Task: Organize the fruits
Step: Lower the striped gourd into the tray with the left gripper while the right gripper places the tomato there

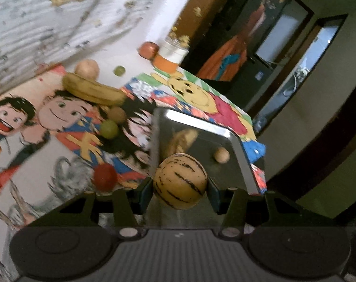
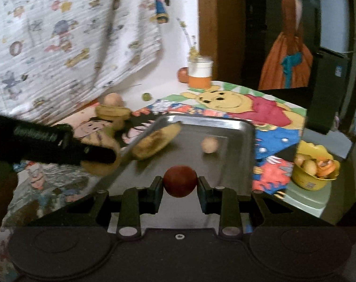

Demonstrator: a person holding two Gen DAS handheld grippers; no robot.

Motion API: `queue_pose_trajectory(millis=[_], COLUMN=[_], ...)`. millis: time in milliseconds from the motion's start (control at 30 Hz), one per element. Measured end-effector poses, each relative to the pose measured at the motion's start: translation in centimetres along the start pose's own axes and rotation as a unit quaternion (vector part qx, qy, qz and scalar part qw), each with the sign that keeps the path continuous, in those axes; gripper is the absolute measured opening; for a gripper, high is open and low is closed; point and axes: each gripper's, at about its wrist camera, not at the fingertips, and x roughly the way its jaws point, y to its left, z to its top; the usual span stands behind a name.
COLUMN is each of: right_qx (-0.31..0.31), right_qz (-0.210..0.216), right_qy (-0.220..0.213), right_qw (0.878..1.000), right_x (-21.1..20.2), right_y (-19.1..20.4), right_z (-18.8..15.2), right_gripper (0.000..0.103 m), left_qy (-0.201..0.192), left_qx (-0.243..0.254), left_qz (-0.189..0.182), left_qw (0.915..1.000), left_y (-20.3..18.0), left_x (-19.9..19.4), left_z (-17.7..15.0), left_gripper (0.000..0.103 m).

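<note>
My left gripper (image 1: 180,188) is shut on a round yellow fruit with dark stripes (image 1: 180,176), held over the near edge of a metal tray (image 1: 225,138). A yellowish banana-like fruit (image 1: 181,139) and a small tan round fruit (image 1: 221,155) lie in the tray. My right gripper (image 2: 180,184) is shut on a dark red round fruit (image 2: 180,178) above the tray's (image 2: 225,164) near side. In the right wrist view the left gripper's black body (image 2: 48,141) comes in from the left with the striped fruit (image 2: 100,164) at the tray's left rim.
On the cartoon cloth left of the tray lie a banana (image 1: 93,91), a tan fruit (image 1: 87,69), a brown fruit (image 1: 116,115), a green one (image 1: 109,129) and a red one (image 1: 105,177). An apple (image 2: 182,74) and a jar (image 2: 200,72) stand behind. A yellow bowl (image 2: 305,181) of fruit sits off the table's right edge.
</note>
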Motion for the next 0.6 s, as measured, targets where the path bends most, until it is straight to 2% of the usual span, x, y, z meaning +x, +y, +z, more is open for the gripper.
queue_pose_trajectory(millis=[267,600], right_qx=[-0.005,0.001], right_qz=[-0.013,-0.018], right_qy=[0.011,0.023], right_qw=[1.000,1.000], right_x=[2.5,4.6], right_y=[-1.8,-2.3], right_z=[0.1,0.0], right_gripper=[0.033,0.033], left_qy=[0.018,0.024], left_qx=[0.025,0.034], left_qz=[0.004,0.009], left_qw=[0.9995,0.9991], left_y=[-2.3,-2.4], left_x=[1.2,2.5], left_z=[-2.2,-2.8], left_gripper=[0.054,0.054])
